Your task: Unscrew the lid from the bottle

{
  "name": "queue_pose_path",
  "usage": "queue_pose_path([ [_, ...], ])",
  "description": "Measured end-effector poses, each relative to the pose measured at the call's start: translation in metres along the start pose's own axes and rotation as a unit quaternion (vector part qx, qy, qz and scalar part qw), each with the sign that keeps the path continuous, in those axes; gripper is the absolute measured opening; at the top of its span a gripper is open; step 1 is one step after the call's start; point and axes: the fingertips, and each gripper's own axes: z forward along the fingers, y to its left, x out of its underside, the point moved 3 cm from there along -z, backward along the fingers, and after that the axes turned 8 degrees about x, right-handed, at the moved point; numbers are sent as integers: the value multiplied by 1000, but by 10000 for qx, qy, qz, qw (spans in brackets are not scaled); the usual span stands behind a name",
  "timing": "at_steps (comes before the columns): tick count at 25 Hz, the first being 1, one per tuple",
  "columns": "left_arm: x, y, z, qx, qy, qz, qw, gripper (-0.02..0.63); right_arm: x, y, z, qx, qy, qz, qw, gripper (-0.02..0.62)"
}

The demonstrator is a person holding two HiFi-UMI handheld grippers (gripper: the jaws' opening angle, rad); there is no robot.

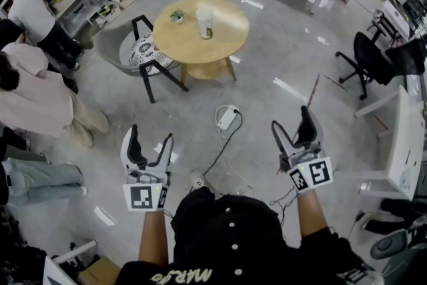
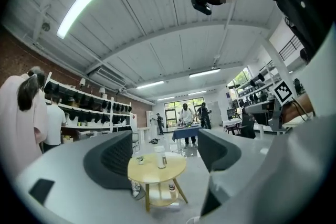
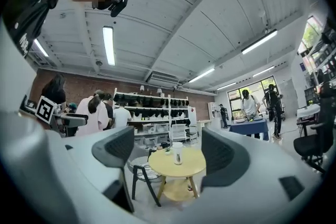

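Your left gripper [image 1: 151, 137] and right gripper [image 1: 291, 118] were both wide open, holding nothing. The bottle [image 1: 205, 22] stood near the middle of the table [image 1: 230, 40], well away from both

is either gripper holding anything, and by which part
Nothing is held. The left gripper and right gripper are both open and empty; the bottle stands on the table, far from both.

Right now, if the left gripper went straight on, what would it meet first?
The left gripper would probably meet the round table, bearing the bottle, framed between its open jaws; depth unclear.
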Motion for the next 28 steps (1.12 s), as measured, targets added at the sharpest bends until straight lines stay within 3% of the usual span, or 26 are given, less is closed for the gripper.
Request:
queue_pose_path([
  [1,4,5,3,41,74,44,10000,379,2,7,6,-42,10,-25,10000,404],
  [5,16,32,16,286,161,-73,9994,415,8,34,33,-19,57,-238,9997,411],
  [14,34,93,48,874,217,-86,9959,419,15,70,83,271,72,-203,9994,414],
  [18,51,103,71,871,422,-152,9952,419,19,65,108,264,140,-306,9991,414],
  [22,59,108,100,825,348,-265,9956,419,26,50,139,224,169,-326,9991,414],
  [28,66,114,161,701,498,-168,9962,419,38,14,202,34,210,-364,9991,414],
])
